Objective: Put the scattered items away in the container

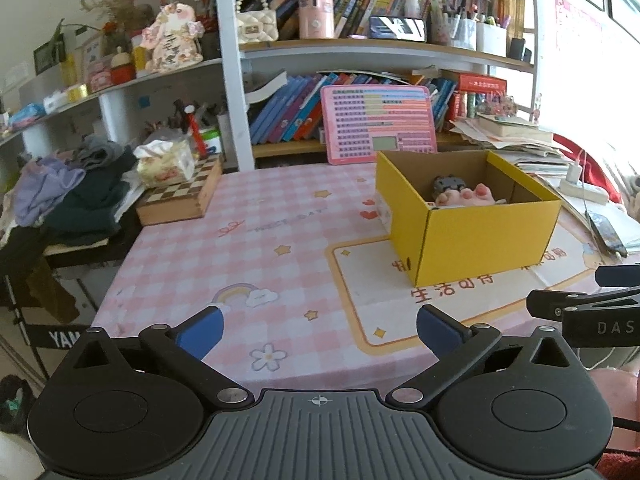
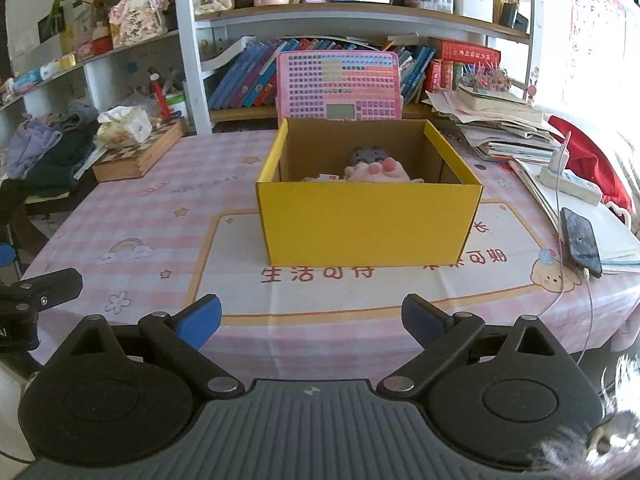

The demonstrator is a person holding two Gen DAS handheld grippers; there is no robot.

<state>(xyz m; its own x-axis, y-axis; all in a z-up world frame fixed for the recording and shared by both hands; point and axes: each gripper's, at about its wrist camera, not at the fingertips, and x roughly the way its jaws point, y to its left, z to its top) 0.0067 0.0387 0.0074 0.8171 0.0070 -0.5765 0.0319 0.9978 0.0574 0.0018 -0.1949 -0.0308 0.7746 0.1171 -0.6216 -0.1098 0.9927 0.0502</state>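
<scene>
A yellow cardboard box stands open-topped on the pink checked tablecloth. Inside it lie a pink paw-shaped plush, a small dark grey item behind it and a flat white card. My left gripper hovers open over the table's near edge, left of the box, nothing between its blue pads. My right gripper is open in front of the box, also empty. Part of the right gripper shows at the left view's right edge.
A wooden chessboard box with a tissue pack sits far left beside a clothes pile. A pink keyboard toy leans behind the box. Papers, a power strip and a charging phone crowd the right side.
</scene>
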